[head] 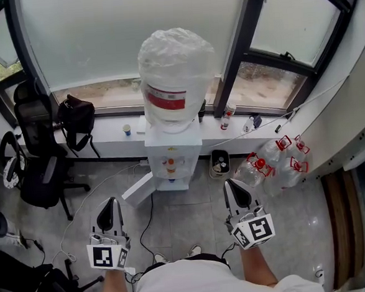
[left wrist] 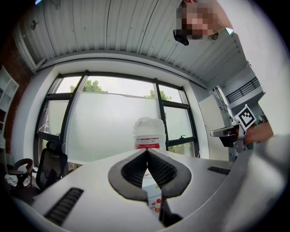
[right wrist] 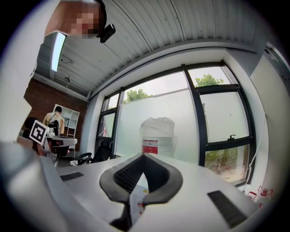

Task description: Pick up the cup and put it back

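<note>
- The left gripper point(head: 110, 203) is closed; in its own view the 2 ribbed black pads meet at the tips point(left wrist: 147, 152) with nothing between them; it points level toward the window.
- The right gripper point(head: 233, 185) is closed as well, tips pressed together point(right wrist: 142, 155) and empty; it is held level, well apart from the left one and a little further forward in the head view.
- Each carries its marker cube near the person's hand (the left cube sits at the lower left of the head view, the right one at the lower right).
- Ahead of both grippers, across a stretch of grey floor tiles point(head: 188, 226), stands a white water dispenser point(head: 172, 155); it shows between the 2 grippers in the head view.
- On top of the dispenser sits a large bottle point(head: 176, 74) wrapped in clear plastic with a red band around it; both gripper views look almost straight at it point(left wrist: 148, 132) point(right wrist: 157, 136).
- The cup point(head: 126, 130) stands upright on the white windowsill point(head: 106, 130), just left of the dispenser and well apart from both grippers; neither touches it.
- A black bag point(head: 76, 118) rests on the sill further left; a black office chair point(head: 37, 165) stands below it.
- Right of the dispenser a small bin point(head: 220, 163) sits on the floor; beyond it lie several empty clear jugs with red caps point(head: 274, 161).
</note>
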### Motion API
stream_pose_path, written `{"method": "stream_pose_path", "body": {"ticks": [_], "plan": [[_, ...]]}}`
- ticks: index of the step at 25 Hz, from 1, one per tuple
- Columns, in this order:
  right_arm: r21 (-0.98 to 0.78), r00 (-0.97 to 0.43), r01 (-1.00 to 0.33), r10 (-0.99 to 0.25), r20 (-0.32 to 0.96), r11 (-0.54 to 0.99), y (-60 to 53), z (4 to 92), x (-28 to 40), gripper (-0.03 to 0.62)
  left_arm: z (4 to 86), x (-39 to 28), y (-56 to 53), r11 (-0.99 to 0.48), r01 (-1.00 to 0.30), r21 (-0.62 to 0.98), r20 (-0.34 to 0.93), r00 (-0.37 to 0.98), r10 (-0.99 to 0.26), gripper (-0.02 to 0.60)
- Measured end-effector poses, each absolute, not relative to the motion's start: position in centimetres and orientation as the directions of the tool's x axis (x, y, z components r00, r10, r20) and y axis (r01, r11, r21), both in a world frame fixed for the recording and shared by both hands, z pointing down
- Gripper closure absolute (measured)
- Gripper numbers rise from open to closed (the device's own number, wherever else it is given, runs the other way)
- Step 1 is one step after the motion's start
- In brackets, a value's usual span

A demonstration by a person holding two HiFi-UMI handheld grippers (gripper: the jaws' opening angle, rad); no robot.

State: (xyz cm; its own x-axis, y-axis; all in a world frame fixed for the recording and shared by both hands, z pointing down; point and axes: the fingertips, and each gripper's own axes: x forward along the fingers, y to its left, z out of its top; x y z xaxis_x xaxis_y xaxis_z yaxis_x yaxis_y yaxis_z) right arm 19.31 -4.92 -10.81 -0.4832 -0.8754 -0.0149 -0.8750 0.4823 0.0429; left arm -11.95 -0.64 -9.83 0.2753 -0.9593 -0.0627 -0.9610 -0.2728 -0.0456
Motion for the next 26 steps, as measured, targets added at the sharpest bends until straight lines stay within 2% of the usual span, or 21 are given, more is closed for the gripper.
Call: {"method": "stream_pose_path", "body": {"ticks": [26], "plan": [[0.054,-0.477,-0.879,-0.878,-0.043,0.474,-4.7,-11.9,15.7,0.574,-10.1,-14.9,-0.1,-0.284,-0.958,-0.046,-0.076,0.286,-0.955,0.558]]}}
